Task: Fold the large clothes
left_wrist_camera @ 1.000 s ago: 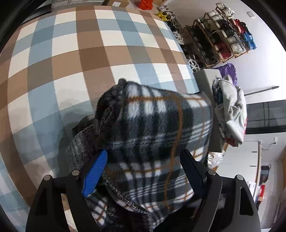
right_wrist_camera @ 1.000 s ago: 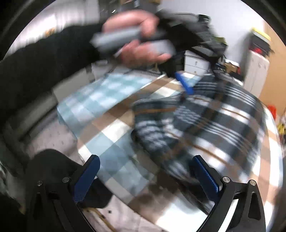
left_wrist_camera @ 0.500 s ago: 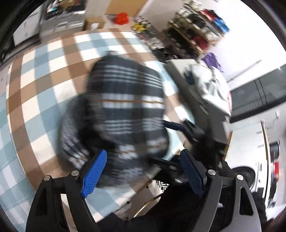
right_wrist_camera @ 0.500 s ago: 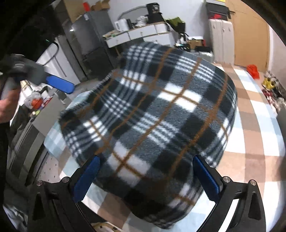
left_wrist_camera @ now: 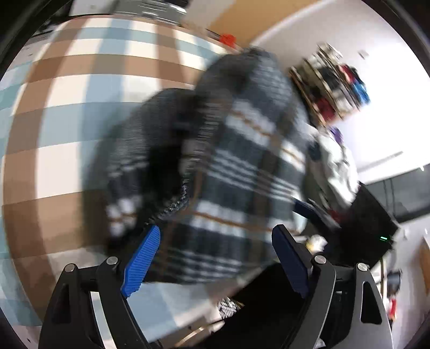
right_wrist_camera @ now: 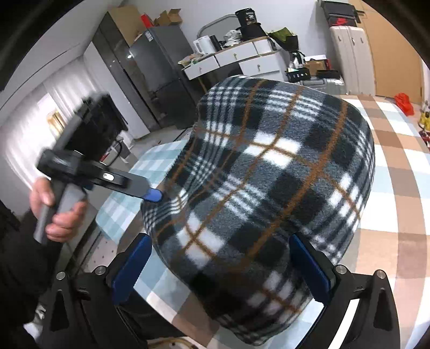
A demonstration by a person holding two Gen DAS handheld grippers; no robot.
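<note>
Fuzzy plaid fleece garment [right_wrist_camera: 268, 171] mounded, checked tablecloth [right_wrist_camera: 397, 188] beneath

Black hand-held gripper [right_wrist_camera: 219, 271] frame, ribbed blue pads [right_wrist_camera: 128, 271], silver screws, grey handle, black sleeve [right_wrist_camera: 18, 257]

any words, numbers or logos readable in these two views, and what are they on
"36": reads roughly so, in pale print on the black box atop the white drawer unit, right wrist view; too small to be sure.
Red mark on the black case at top right: too small to read.
Cardboard boxes on the fridge: no legible print.
Left wrist view: motion-blurred, nothing readable.
</note>
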